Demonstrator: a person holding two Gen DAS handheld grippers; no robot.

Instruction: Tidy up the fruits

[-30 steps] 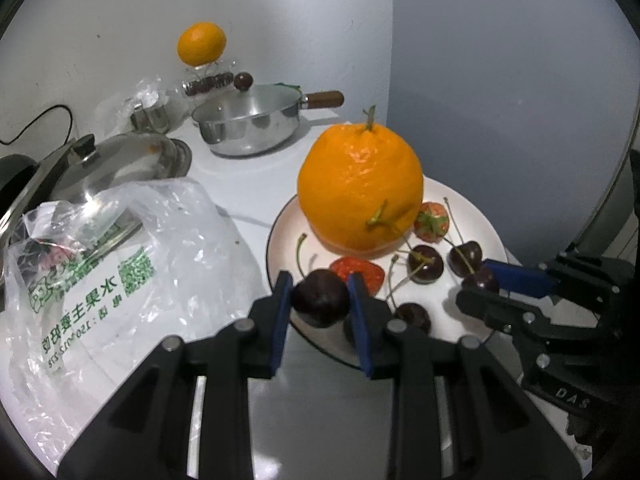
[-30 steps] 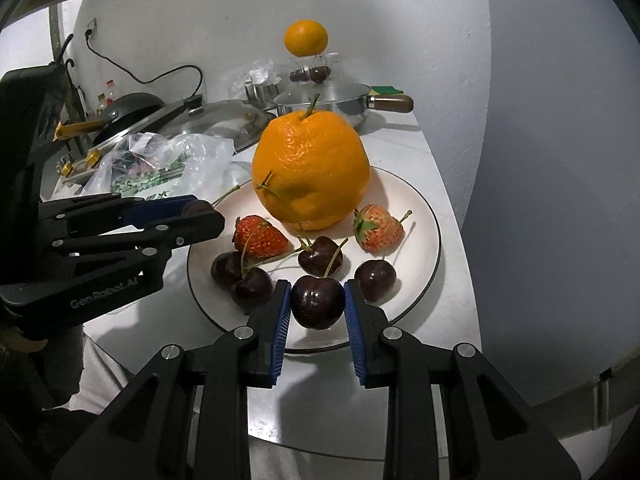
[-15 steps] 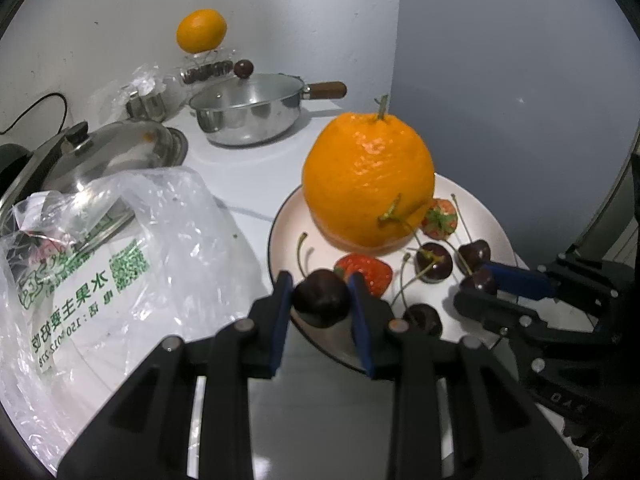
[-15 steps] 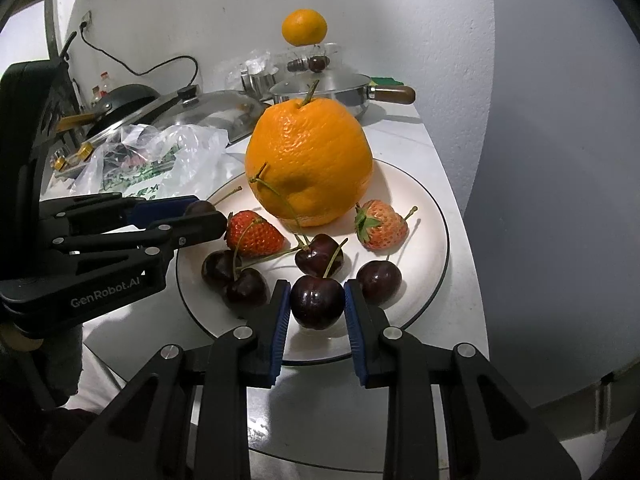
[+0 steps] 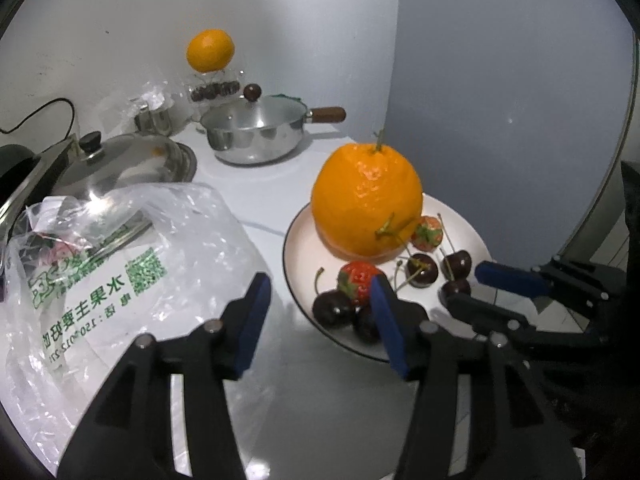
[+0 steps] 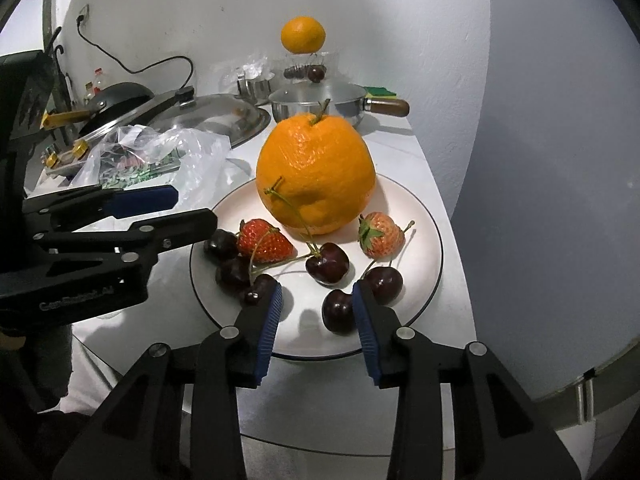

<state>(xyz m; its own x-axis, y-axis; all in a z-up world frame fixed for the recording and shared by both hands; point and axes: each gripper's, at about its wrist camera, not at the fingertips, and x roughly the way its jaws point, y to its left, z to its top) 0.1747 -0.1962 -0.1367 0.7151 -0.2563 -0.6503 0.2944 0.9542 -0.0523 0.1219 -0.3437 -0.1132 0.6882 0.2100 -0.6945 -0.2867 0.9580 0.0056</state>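
Both grippers have let go since a second ago: left gripper (image 5: 320,312) and right gripper (image 6: 316,316) gape wide, empty. Released dark cherries (image 6: 338,312) lie on the round white plate (image 6: 424,208); the nearest sits just inside my right fingers, so right is closer.

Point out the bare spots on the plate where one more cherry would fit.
Bare plate shows at the near rim between the right hand-held gripper's fingers, and along the right rim beside the pale strawberry. The left side is crowded with cherries and a red strawberry.
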